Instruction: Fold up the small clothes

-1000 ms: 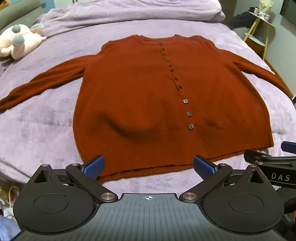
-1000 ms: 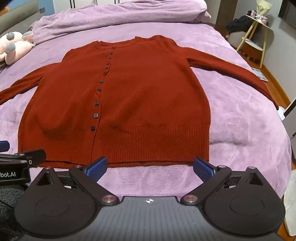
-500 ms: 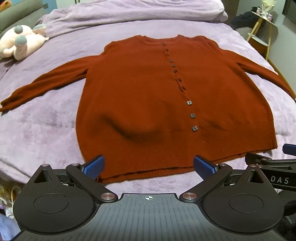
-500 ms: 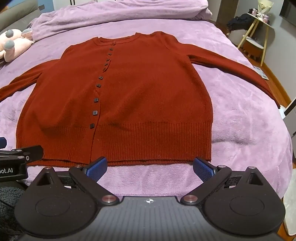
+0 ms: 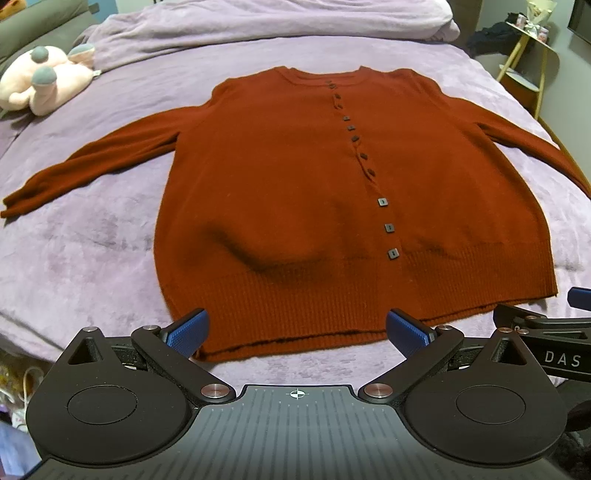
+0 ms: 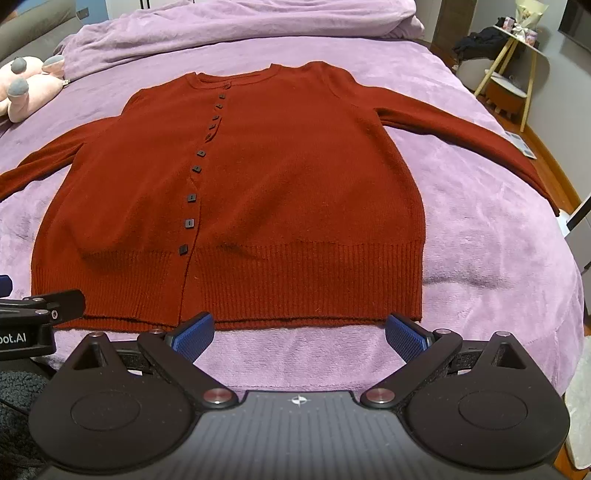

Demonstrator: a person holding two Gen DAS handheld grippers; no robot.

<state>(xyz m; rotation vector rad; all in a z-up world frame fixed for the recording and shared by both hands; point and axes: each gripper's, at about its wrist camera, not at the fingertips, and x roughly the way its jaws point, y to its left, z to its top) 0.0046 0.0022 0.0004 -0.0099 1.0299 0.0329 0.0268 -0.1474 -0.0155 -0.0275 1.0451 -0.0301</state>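
Note:
A rust-red buttoned cardigan (image 5: pixel 295 192) lies flat and face up on the purple bed, both sleeves spread out to the sides; it also shows in the right wrist view (image 6: pixel 280 192). My left gripper (image 5: pixel 297 328) is open and empty, hovering just above the left part of the ribbed hem. My right gripper (image 6: pixel 300 334) is open and empty, just short of the right part of the hem. Each gripper shows at the edge of the other's view, the right one (image 5: pixel 546 325) and the left one (image 6: pixel 40 306).
A pink plush toy (image 5: pixel 44 85) lies at the bed's far left. A bunched purple blanket (image 5: pixel 266 18) runs along the head of the bed. A small wooden side table (image 6: pixel 517 55) stands on the floor to the far right, past the bed's edge (image 6: pixel 569 295).
Both grippers have moved forward toward the cardigan's hem, and the left one has shifted a little left. Both stay open.

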